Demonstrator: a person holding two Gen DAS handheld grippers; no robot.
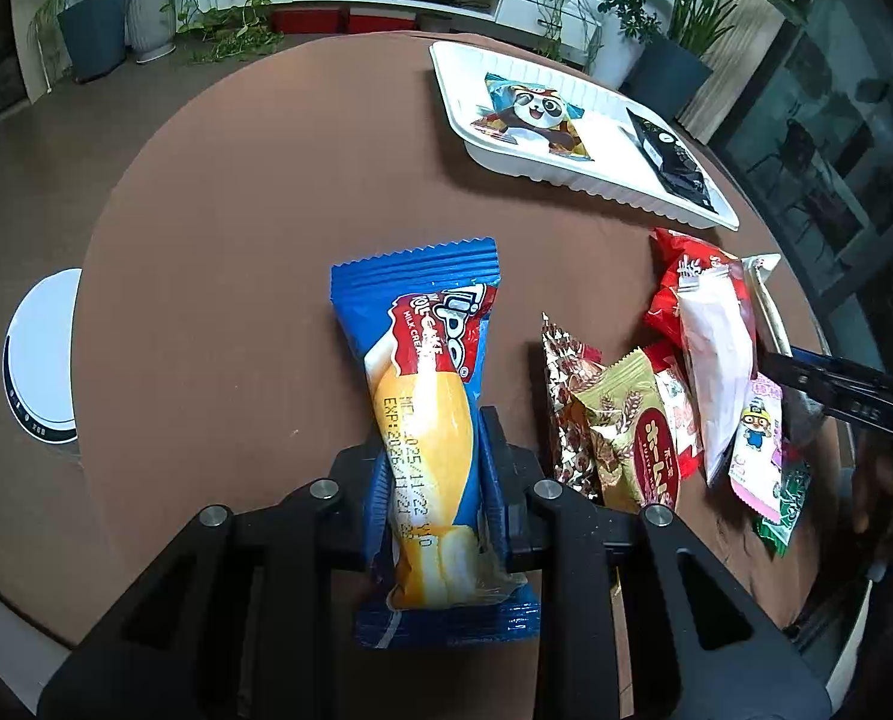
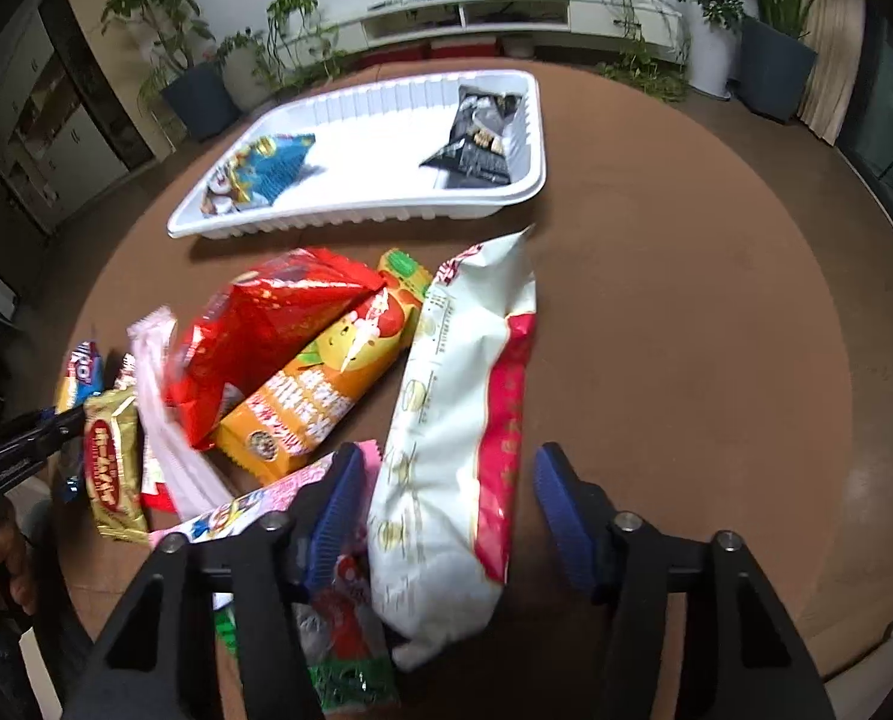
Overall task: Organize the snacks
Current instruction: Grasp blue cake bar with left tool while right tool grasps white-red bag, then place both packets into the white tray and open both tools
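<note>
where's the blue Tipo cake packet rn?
Left wrist view, centre: the blue Tipo cake packet is clamped in the left gripper above the brown round table, left of the loose snack pile.

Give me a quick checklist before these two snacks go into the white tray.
1. Left hand-held gripper clamped on blue cake packet: ok.
2. Right hand-held gripper gripping white and red packet: not ok, pads not pressing both sides.
3. Free room in white tray: ok, middle bare.
4. Panda packet and black packet lie inside tray: ok.
5. White packet free of neighbours: cannot tell.
</note>
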